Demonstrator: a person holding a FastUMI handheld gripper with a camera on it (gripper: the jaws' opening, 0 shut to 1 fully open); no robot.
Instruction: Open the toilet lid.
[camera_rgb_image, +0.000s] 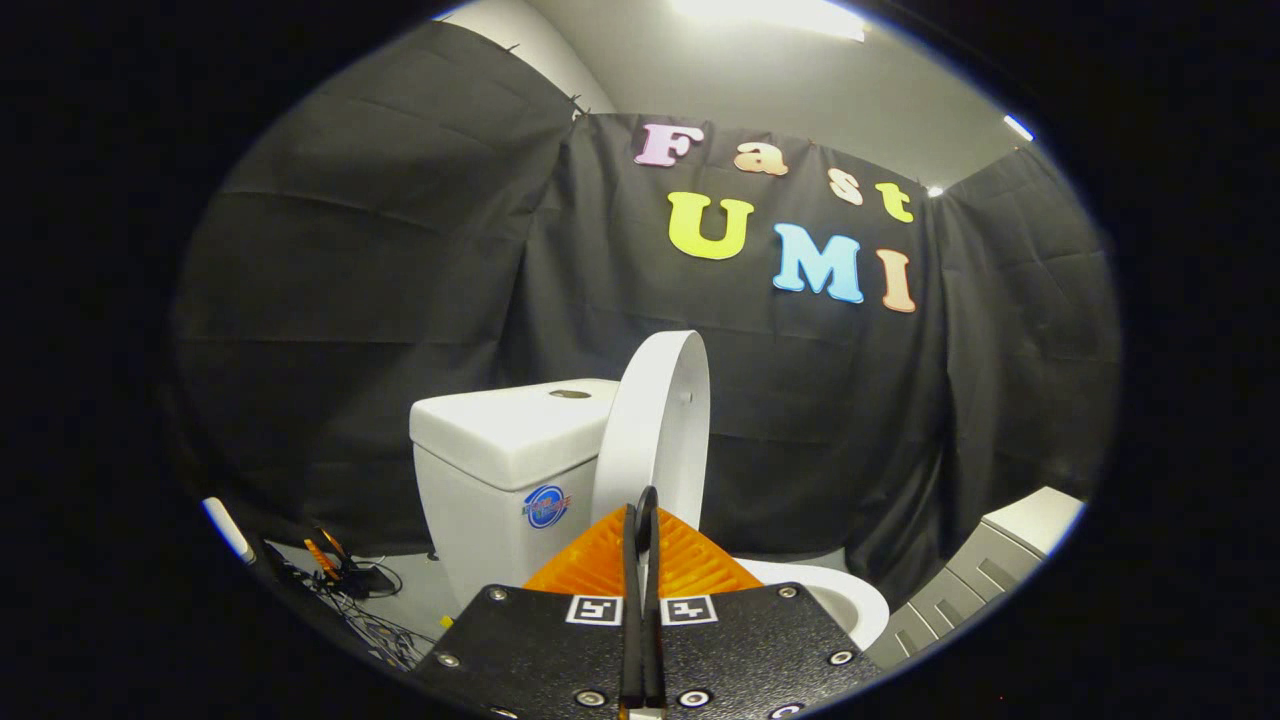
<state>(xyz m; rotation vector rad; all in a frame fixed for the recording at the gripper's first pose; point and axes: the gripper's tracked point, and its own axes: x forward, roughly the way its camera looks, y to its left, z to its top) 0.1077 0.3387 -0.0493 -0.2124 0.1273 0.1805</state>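
Note:
The white toilet lid (655, 420) stands raised almost upright, seen edge-on, leaning back beside the tank (500, 440). A curve of the white bowl rim (840, 600) shows to the right of the fingers. My gripper (645, 505) is shut, its two fingers pressed flat together with nothing visible between them. Their tips point up at the lower part of the raised lid, just in front of it; whether they touch it I cannot tell.
A round flush button (570, 394) sits on top of the tank. Cables and small devices (350, 580) lie on the floor left of the toilet. A grey cabinet (990, 570) stands close on the right. Black cloth walls close the booth behind.

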